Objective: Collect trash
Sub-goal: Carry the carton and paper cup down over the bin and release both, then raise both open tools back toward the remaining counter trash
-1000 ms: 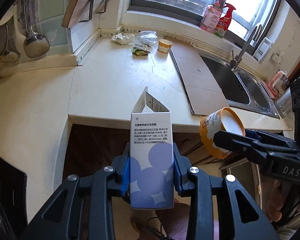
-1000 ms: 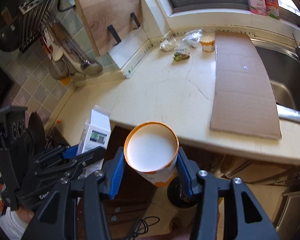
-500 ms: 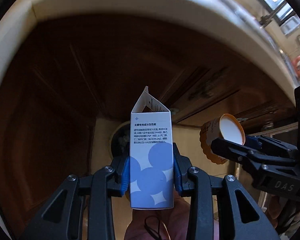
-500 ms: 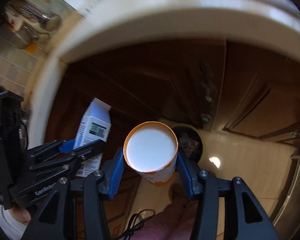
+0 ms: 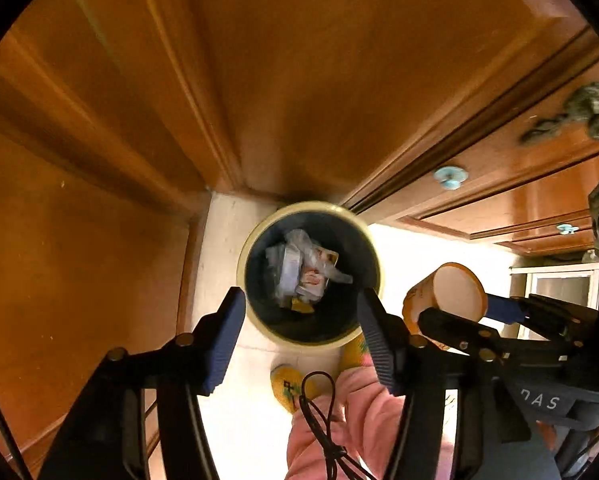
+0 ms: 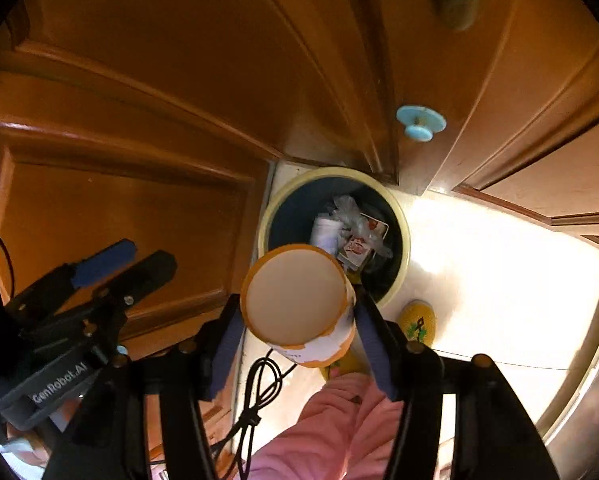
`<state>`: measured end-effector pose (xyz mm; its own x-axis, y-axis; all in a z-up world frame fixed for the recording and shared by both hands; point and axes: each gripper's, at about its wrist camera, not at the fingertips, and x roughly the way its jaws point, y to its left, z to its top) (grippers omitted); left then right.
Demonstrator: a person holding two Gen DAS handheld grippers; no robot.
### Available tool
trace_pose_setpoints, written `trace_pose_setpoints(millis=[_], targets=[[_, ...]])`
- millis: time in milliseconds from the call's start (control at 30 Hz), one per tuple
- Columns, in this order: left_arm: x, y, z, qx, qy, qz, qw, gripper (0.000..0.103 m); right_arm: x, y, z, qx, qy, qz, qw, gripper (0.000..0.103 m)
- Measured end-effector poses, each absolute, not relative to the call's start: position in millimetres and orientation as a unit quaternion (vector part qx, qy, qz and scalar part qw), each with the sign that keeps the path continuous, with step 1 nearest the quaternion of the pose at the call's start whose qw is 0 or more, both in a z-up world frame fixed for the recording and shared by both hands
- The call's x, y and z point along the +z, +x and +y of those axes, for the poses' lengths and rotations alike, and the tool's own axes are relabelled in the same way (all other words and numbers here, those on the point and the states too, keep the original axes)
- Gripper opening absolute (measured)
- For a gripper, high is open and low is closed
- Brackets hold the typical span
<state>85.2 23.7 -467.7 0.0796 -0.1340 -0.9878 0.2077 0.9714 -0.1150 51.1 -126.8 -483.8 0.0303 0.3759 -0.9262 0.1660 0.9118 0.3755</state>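
One bin (image 5: 373, 258), two claws — left claw (image 5: 301, 330) spread empty, right claw (image 6: 299, 330) gripping one paper cup (image 6: 299, 304).

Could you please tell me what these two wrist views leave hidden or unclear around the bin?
- Right wrist: the paper cup covers the trash bin near rim.
- Left wrist: the bin contents are crumpled and too small to identify.
- Both: the bin's bottom lies under trash.
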Motion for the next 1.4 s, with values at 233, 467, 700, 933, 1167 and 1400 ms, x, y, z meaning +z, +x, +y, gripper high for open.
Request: trace_pose_setpoints(millis=[233, 467, 700, 933, 1167, 1400], targets=[[-471, 80, 41, -0.099, 0.02, 0.679, 0.727, 0.057, -478, 51, -128, 0.077, 0.2, 0.695, 0.687, 0.058], [-453, 71, 45, -0.096, 0.027, 0.672, 0.734, 0.059, -459, 54, -124, 0.076, 0.191, 0.675, 0.709, 0.069], [-432, 68, 49, -0.091, 0.021, 0.663, 0.743, 0.061, -437, 47, -124, 0.07, 0.2, 0.67, 0.712, 0.076], [-389, 64, 54, -0.098, 0.01, 0.651, 0.752, 0.062, -398, 35, -121, 0.069, 0.206, 0.671, 0.709, 0.076], [-322, 56, 51, -0.119, 0.028, 0.629, 0.768, 0.062, -338, 27, -122, 0.069, 0.211, 0.652, 0.725, 0.076], [-250, 48, 51, -0.137, 0.041, 0.59, 0.794, 0.069, -272, 19, -124, 0.072, 0.206, 0.615, 0.758, 0.076]])
